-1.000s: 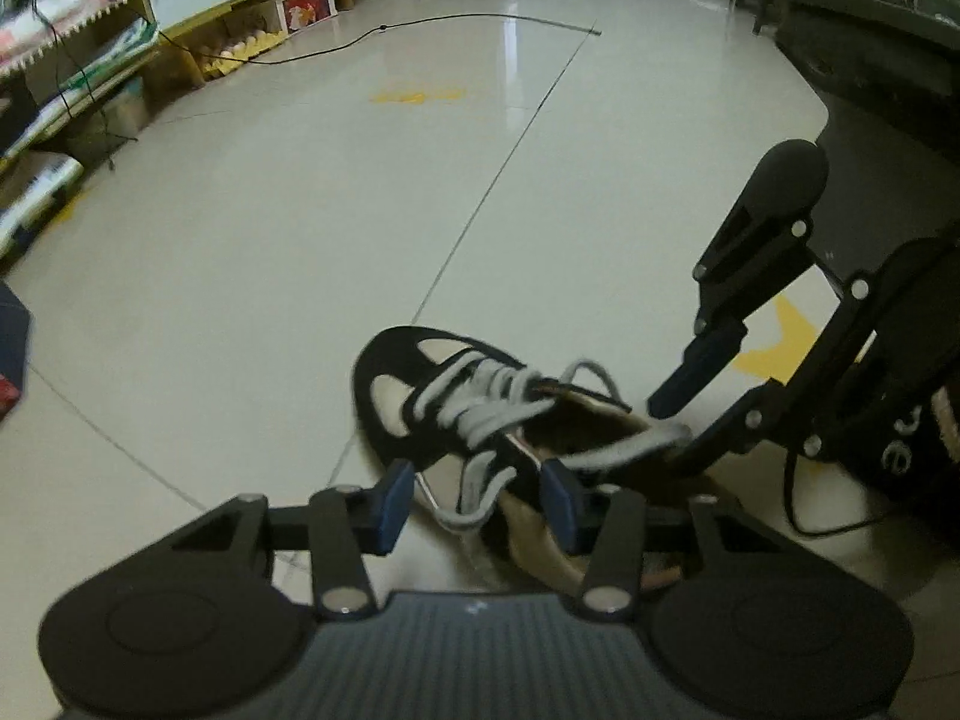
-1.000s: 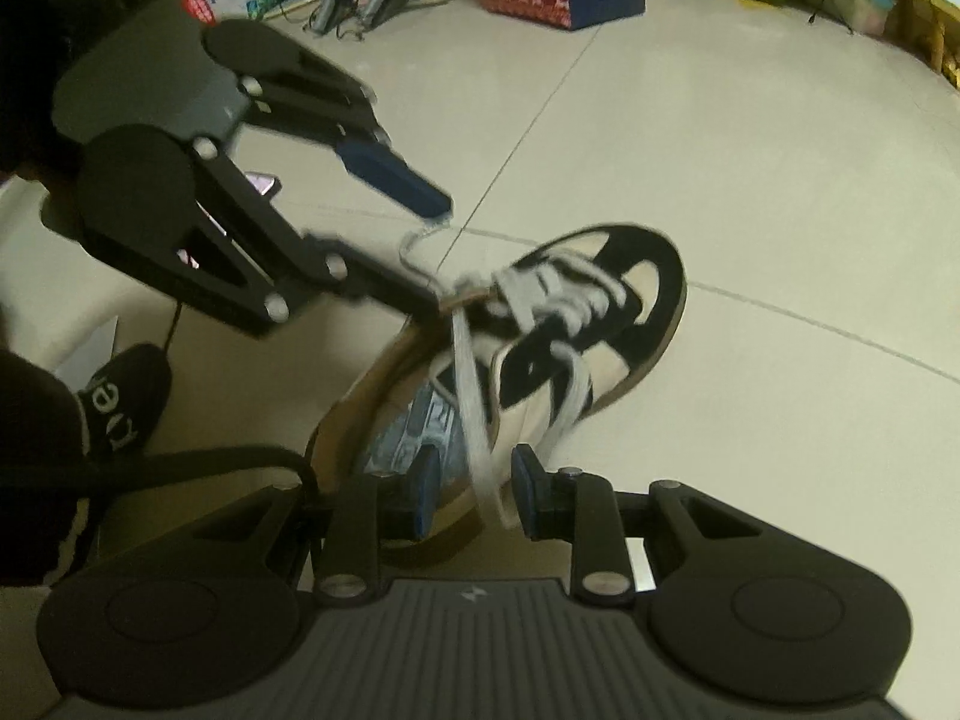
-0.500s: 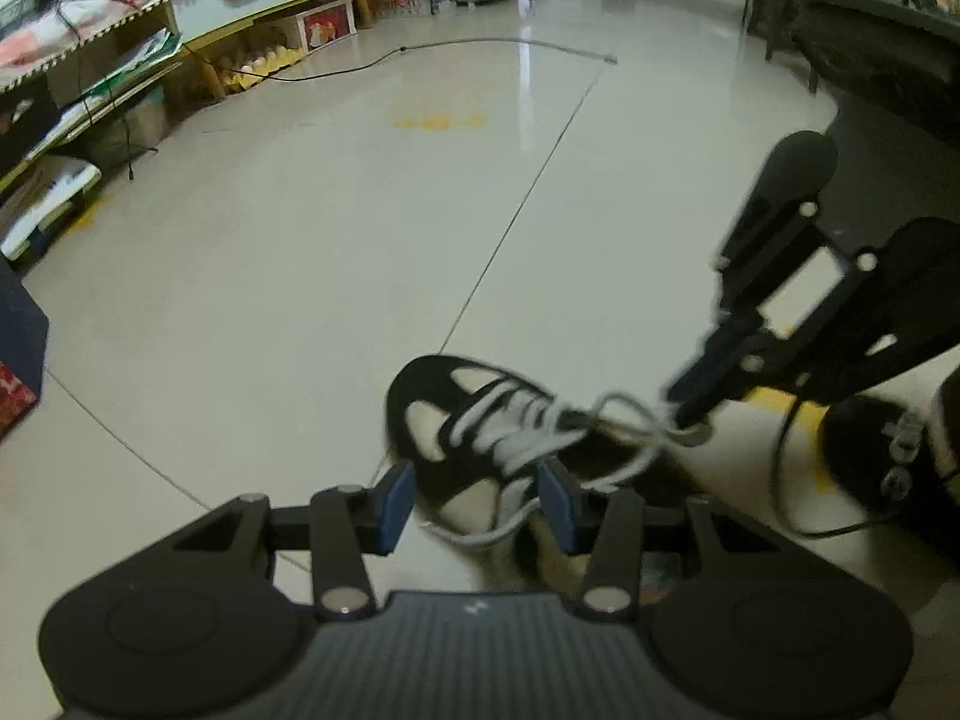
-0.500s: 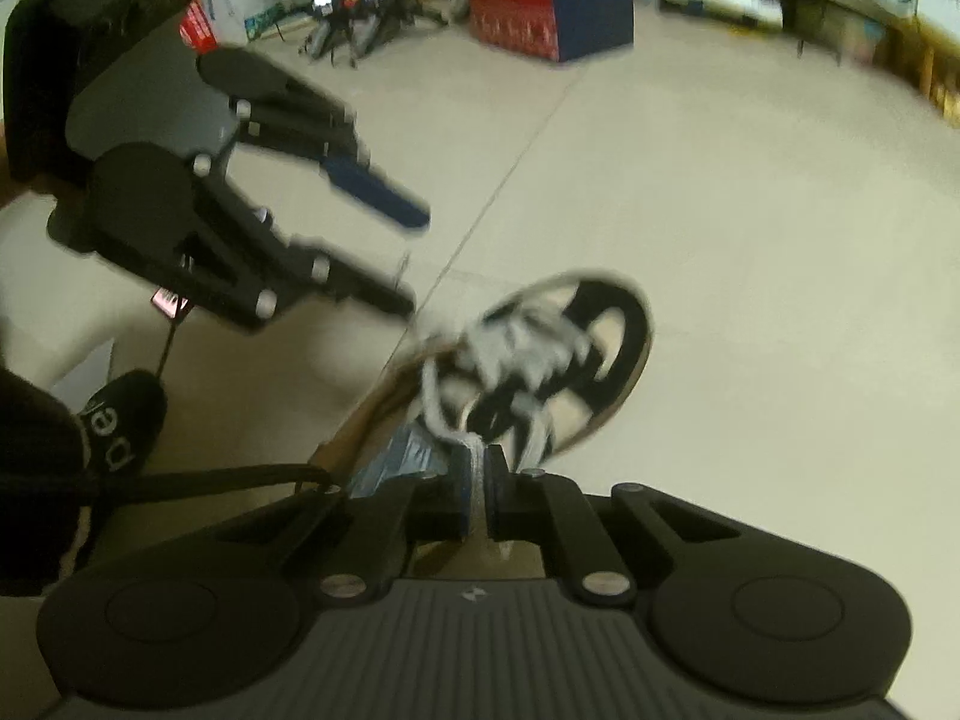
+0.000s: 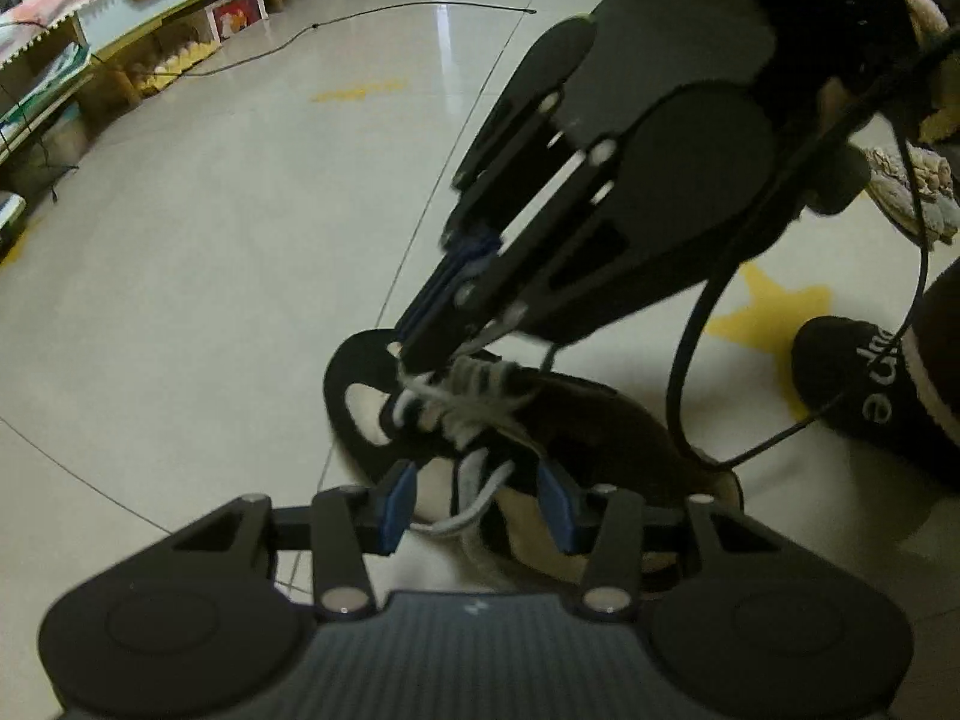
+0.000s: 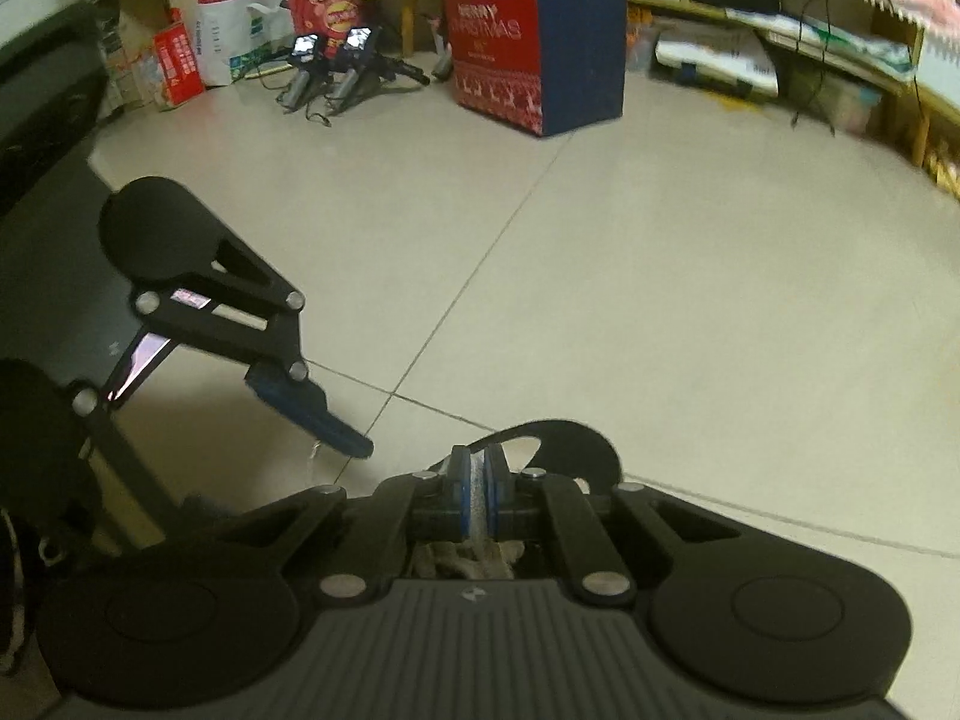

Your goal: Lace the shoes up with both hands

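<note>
Your right gripper (image 6: 478,495) has its jaws pinching a lace (image 6: 478,501) over the shoe (image 5: 480,414) on the floor (image 5: 210,252); your left gripper (image 5: 477,501) sits spread beside the loose lace end (image 5: 474,501). You're mid-tie, I judge: next, close on that end and pull.
</note>
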### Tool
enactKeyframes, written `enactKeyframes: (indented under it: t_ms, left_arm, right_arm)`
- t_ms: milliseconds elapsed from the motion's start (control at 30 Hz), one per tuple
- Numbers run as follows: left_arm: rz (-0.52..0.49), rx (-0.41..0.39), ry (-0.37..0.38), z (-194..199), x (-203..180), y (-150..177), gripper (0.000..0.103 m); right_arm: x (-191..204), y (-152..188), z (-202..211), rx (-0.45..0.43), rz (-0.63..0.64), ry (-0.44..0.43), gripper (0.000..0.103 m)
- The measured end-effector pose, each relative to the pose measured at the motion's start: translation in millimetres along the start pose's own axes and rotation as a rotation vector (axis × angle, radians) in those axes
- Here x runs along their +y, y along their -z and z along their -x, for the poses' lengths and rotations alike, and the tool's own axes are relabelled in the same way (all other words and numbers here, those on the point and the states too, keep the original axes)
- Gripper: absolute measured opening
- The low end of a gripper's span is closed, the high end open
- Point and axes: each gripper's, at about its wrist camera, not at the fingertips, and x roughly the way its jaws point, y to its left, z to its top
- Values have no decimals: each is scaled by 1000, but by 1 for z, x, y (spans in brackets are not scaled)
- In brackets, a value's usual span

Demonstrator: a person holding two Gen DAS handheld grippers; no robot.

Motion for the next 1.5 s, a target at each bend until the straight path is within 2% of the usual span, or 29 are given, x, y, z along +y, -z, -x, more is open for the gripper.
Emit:
enactKeyframes:
  t_ms: [133,200,233,267,567,600,667,733,800,1000,1200,1333,1500]
  left_arm:
    - [-27,22,0,12,-5,6,35]
    - [-23,19,5,21,-2,12,35]
    - [2,21,11,21,0,16,35]
    - [17,24,10,19,2,18,35]
    - [-47,18,-4,4,-11,8,34]
    - [-50,17,-12,4,-13,8,33]
    - [-33,15,-27,9,-17,11,24]
    - [14,2,-41,11,-18,17,8]
    - [74,4,-53,8,-17,24,3]
    - [217,-30,-104,1,-17,32,2]
    - [401,-36,-138,-1,-5,38,2]
    - [463,-38,-146,5,-2,45,2]
    - [482,-39,-151,11,-10,53,1]
  right_arm:
    - [-4,5,5,9,-74,-17,9]
    - [-5,9,12,3,-94,-23,29]
    - [-7,11,15,-2,-105,-18,31]
    - [-9,13,17,-2,-117,-12,31]
    - [-21,21,29,26,-228,-3,31]
    - [-18,22,32,29,-226,-8,31]
    - [-12,25,38,41,-210,-11,31]
    - [-4,30,44,48,-194,-20,31]
    - [1,36,44,61,-201,-37,31]
    - [13,41,28,121,-178,-72,31]
    - [20,49,18,147,-128,-7,30]
    - [21,53,20,131,-127,10,30]
    - [18,55,21,123,-140,9,30]
